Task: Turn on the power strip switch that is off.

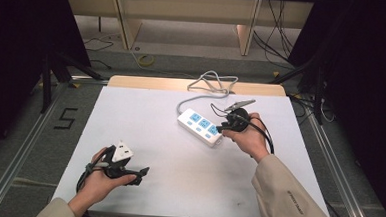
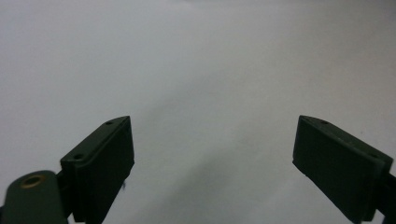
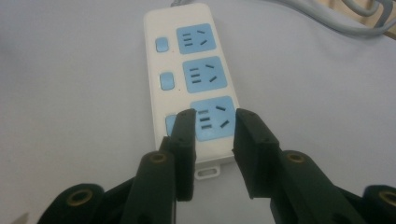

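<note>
White sheeting covers the desk (image 1: 178,163), with a strip of bare wood along its far edge. At the near left corner the left gripper (image 1: 140,175) lies low in the person's left hand (image 1: 97,181), its jaws spread wide with nothing between them. Right of centre, a white power strip (image 1: 200,126) with three blue sockets lies flat on the desk, its grey cable (image 1: 209,87) coiling off toward the far edge. Just beside its near end, the right gripper (image 3: 212,154) hovers with jaws narrowly parted over the nearest socket (image 3: 213,118), gripping nothing, held by the right hand (image 1: 247,139).
</note>
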Tool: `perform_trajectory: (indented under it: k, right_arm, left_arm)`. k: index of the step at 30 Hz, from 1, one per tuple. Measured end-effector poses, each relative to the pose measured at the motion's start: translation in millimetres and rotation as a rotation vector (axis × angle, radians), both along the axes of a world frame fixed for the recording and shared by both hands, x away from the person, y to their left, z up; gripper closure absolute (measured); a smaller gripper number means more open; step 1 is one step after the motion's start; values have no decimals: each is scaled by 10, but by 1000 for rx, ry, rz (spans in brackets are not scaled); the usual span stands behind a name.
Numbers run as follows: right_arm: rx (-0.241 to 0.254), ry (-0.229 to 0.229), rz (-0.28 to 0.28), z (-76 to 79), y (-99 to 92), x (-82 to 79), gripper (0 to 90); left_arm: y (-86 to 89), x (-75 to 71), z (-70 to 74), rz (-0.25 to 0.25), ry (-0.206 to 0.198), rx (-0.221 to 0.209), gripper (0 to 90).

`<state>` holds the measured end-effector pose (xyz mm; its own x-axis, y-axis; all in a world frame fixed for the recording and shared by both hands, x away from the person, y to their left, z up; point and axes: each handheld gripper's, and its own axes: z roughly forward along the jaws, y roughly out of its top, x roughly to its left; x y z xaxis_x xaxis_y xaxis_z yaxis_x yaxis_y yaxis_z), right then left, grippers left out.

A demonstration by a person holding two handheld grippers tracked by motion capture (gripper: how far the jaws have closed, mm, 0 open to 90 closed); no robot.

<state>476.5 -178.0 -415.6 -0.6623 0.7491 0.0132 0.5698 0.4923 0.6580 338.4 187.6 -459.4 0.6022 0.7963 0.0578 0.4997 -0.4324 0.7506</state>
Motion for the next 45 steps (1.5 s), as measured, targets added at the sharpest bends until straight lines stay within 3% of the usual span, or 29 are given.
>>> perform_trajectory:
  k: [31, 45]
  right_arm:
    - [57, -18, -53, 14, -435, -315, 540]
    - [113, -25, -100, -117, -767, -671, 443]
  left_arm:
    - [5, 1, -1, 5, 5, -2, 121]
    - [7, -1, 0, 12, 4, -2, 121]
